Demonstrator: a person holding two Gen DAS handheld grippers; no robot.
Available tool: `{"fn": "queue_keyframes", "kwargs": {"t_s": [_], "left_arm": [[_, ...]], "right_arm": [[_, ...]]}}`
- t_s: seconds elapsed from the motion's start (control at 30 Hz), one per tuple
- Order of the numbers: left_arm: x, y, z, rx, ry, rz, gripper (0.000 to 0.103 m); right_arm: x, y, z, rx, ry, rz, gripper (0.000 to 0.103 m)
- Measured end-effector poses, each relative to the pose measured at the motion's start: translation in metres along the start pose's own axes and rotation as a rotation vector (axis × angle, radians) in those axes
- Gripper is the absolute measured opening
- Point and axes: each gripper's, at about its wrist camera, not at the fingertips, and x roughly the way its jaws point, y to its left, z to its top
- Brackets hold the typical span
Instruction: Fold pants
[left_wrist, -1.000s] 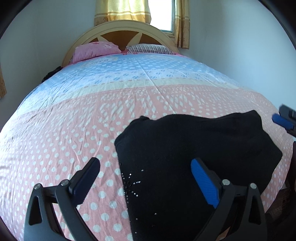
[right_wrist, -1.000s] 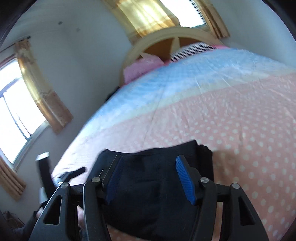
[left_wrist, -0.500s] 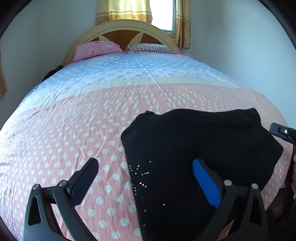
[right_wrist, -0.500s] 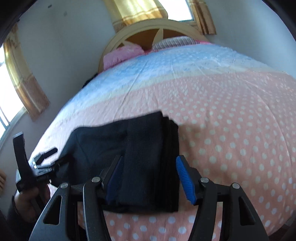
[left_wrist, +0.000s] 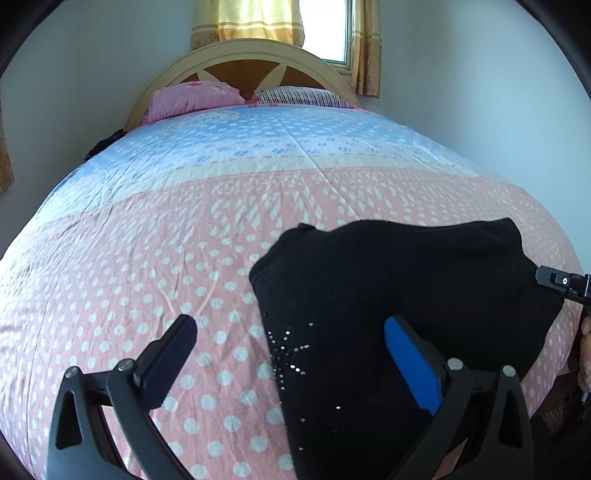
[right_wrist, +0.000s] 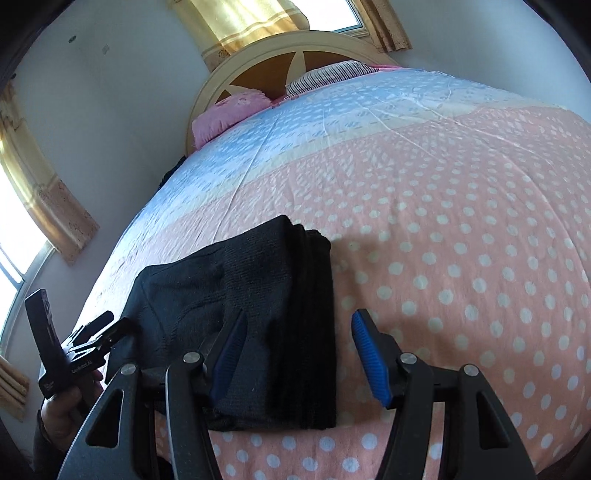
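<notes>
**Squaring off the folded black pants at the foot of the bed**

The black pants lie in a stacked bundle on the polka-dot bedspread, close to the foot edge of the bed and toward its right corner as the left wrist view shows it; several layers show along the bundle's right side, so the fold looks largely done, though the left part still bulges and sits uneven.

The left gripper hangs with its jaws spread wide, gripping nothing; one finger is over bare bedspread, the other over the cloth near the sparkly stud motif. The right gripper is likewise wide and empty, straddling the bundle's right edge.

The step in hand, as I judge it, is tidying or a last fold; to do it well, take all the layers at a corner together, not only the top one; lift low so the stack does not slide apart; lay it edge to edge and press the bulge flat. The bundle lies near the foot edge; pull away from that edge.
</notes>
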Motion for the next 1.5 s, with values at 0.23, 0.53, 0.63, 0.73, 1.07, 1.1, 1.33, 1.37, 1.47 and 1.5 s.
{"fn": "queue_keyframes", "kwargs": {"t_s": [0.23, 0.53, 0.63, 0.73, 1.07, 1.1, 1.33, 1.37, 1.47, 1.5], "left_arm": [[0.015, 0.009, -0.001, -0.04, 0.026, -0.039, 0.103], [0.036, 0.015, 0.005, -0.08, 0.11, -0.203, 0.092], [0.034, 0.011, 0.004, -0.087, 0.104, -0.288, 0.06], [0.03, 0.01, 0.003, -0.103, 0.088, -0.313, 0.042], [-0.006, 0.033, 0.007, -0.191, 0.0, -0.301, 0.011], [-0.012, 0.037, 0.008, -0.195, -0.013, -0.289, 0.011], [-0.045, 0.084, 0.014, -0.219, -0.095, -0.163, 0.011], [-0.047, 0.09, 0.013, -0.222, -0.103, -0.144, 0.011], [-0.056, 0.119, 0.011, -0.261, -0.123, -0.088, 0.011], [-0.059, 0.128, 0.01, -0.273, -0.129, -0.068, 0.011]], "right_arm": [[0.016, 0.002, 0.001, 0.005, 0.018, -0.009, 0.06], [0.019, 0.008, 0.004, -0.008, 0.028, 0.072, 0.03], [0.013, 0.015, 0.004, -0.026, 0.011, 0.067, 0.027], [0.004, 0.027, 0.006, -0.049, -0.01, 0.087, 0.026], [0.002, 0.089, 0.031, -0.19, -0.022, 0.118, 0.025], [0.008, 0.099, 0.036, -0.214, -0.015, 0.123, 0.025], [0.058, 0.168, 0.056, -0.346, 0.034, 0.193, 0.025], [0.066, 0.179, 0.058, -0.362, 0.041, 0.206, 0.025], [0.092, 0.21, 0.063, -0.411, 0.062, 0.244, 0.025], [0.1, 0.221, 0.063, -0.428, 0.069, 0.255, 0.025]]}}
